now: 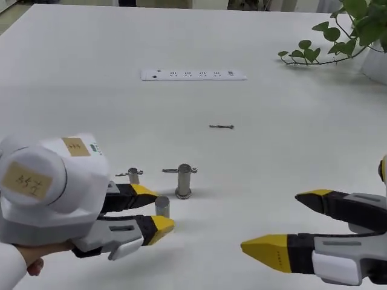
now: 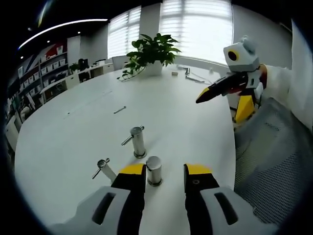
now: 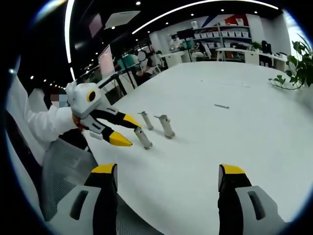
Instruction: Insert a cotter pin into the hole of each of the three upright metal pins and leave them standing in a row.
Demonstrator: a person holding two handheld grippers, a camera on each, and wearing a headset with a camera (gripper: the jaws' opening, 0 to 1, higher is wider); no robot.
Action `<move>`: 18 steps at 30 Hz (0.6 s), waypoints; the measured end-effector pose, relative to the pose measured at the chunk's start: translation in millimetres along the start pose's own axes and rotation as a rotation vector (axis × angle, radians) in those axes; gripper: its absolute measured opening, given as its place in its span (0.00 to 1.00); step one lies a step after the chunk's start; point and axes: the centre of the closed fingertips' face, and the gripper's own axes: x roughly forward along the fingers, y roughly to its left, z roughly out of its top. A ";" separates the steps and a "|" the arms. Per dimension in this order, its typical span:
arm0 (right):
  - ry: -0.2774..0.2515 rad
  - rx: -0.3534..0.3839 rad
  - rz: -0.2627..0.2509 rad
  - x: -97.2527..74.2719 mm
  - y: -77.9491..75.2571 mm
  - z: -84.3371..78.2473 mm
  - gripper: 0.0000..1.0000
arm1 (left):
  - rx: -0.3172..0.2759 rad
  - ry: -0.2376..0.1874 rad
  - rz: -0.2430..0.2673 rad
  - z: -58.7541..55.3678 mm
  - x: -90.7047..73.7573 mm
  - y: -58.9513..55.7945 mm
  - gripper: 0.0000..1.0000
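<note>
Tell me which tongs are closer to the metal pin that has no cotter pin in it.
Left. The left tongs are open around the bare metal pin, a jaw on each side; the right tongs hang open well off to its right.

Head view: the camera sits above and on the near side of the bare metal pin (image 1: 162,206). It faces forward and down across the worktop (image 1: 272,157) at middle distance. The power strip (image 1: 193,75) and potted plant (image 1: 354,30) lie beyond the pin.

Left gripper view: the camera rides low and very near the pin, which stands between that view's own fingers (image 2: 131,176). It faces past the pin toward the plant and the windows (image 2: 195,24).

Right gripper view: the camera stands well to one side of the pin and farther off. It faces back at the pin and at the person (image 3: 44,122) behind it.

All three views share the pin, the two neighbouring pins (image 1: 184,181) and the loose cotter pin (image 1: 221,126). The left gripper view takes in the right gripper (image 2: 217,111), and the right gripper view takes in the left gripper (image 3: 135,135).
</note>
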 end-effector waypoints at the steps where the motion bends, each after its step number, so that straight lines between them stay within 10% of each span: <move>1: 0.001 -0.001 0.000 -0.3 0.0 0.0 0.83 | 0.004 -0.017 -0.001 1.6 -2.3 -1.5 0.32; 9: 0.005 -0.017 -0.007 -2.3 -4.7 2.3 0.83 | -0.077 -0.115 0.002 16.1 -22.1 -0.8 0.62; 18: 0.018 -0.057 -0.015 -1.0 -16.8 13.0 0.83 | -0.132 -0.116 -0.019 14.3 -33.6 -1.5 0.99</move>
